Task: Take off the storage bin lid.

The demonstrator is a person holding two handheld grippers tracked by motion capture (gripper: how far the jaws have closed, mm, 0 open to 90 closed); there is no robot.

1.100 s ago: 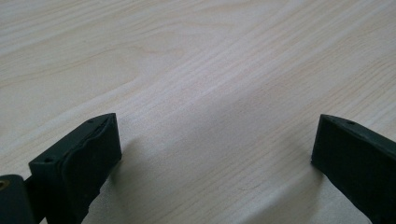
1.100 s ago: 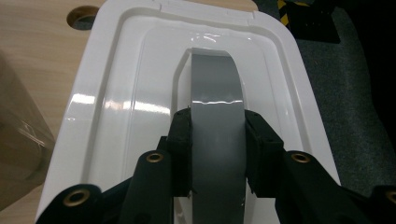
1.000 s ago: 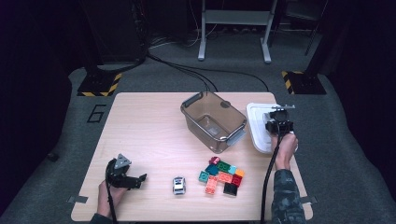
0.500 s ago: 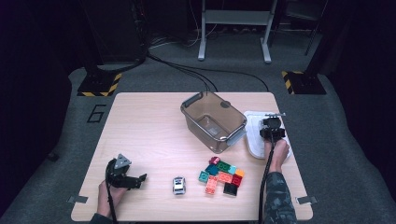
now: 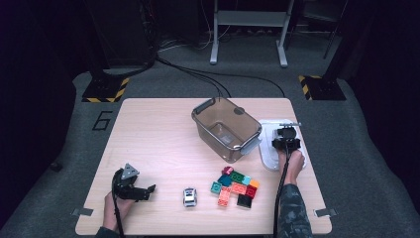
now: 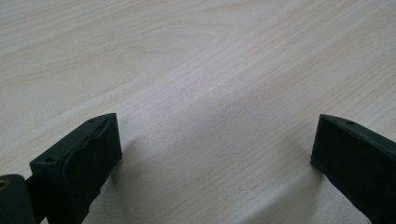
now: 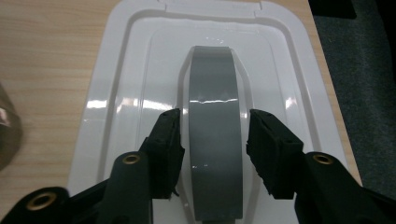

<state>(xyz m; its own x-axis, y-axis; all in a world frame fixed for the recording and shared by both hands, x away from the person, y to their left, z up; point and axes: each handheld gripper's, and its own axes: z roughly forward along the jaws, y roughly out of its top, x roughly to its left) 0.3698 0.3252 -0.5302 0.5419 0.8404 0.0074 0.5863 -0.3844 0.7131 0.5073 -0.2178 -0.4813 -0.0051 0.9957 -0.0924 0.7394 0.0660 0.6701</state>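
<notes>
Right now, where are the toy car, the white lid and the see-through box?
toy car [image 5: 189, 197], high view, its roof.
white lid [image 7: 116, 88], right gripper view, its left rim.
see-through box [image 5: 246, 130], high view, its right wall.

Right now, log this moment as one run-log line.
right gripper: jaws just opened, astride grey handle of white lid, lid flat on table | left gripper: open, over bare wood | bin: uncovered
</notes>
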